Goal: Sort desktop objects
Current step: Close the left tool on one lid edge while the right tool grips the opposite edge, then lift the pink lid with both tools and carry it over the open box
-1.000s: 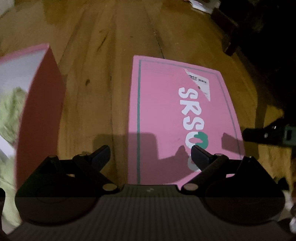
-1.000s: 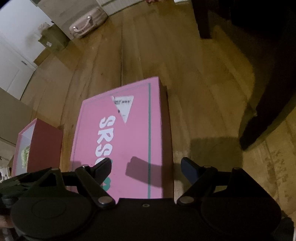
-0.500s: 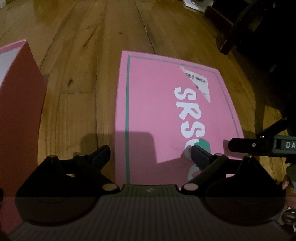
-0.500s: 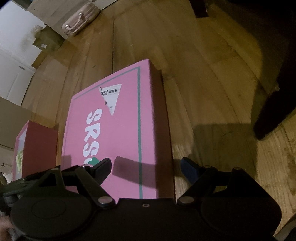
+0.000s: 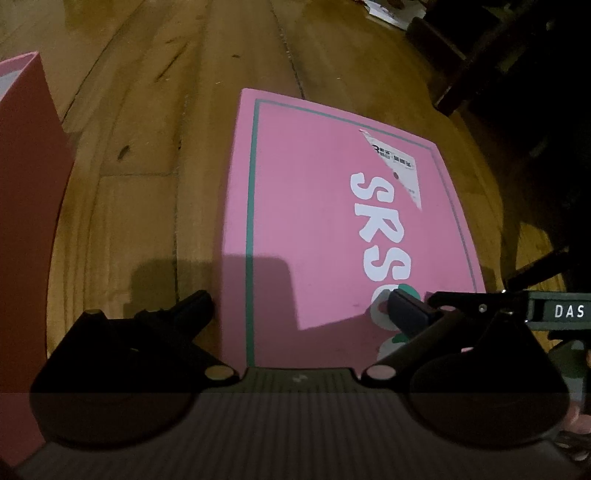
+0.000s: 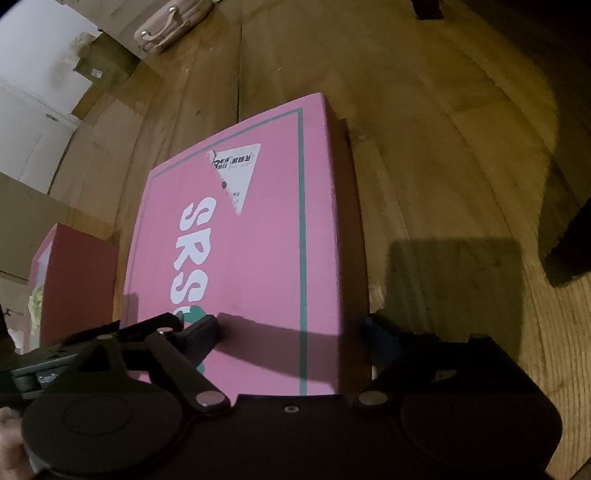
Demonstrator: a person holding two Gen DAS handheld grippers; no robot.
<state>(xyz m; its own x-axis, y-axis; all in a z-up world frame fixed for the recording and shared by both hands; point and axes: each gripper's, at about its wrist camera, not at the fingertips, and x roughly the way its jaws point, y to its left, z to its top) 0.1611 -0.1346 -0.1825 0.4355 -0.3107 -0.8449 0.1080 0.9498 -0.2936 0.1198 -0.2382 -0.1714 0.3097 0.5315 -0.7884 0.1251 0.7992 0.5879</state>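
Observation:
A flat pink box lid (image 5: pixel 314 221) with a green border line and white letters lies on the wooden floor; it also shows in the right wrist view (image 6: pixel 251 240). My left gripper (image 5: pixel 299 306) is open, its fingers straddling the lid's near left edge. My right gripper (image 6: pixel 291 332) is open, its fingers straddling the lid's near right edge. Each gripper shows in the other's view, the right one (image 5: pixel 517 306) and the left one (image 6: pixel 110 343).
A second, dark pink open box (image 5: pixel 26 221) stands to the left of the lid, also seen in the right wrist view (image 6: pixel 74 280). Dark furniture legs (image 5: pixel 498 55) rise at the right. A pale bag (image 6: pixel 170 22) lies far off by the wall.
Both grippers have moved lower and closer to the lid's near edge, and closer to each other. The lid has not moved. Both stay open.

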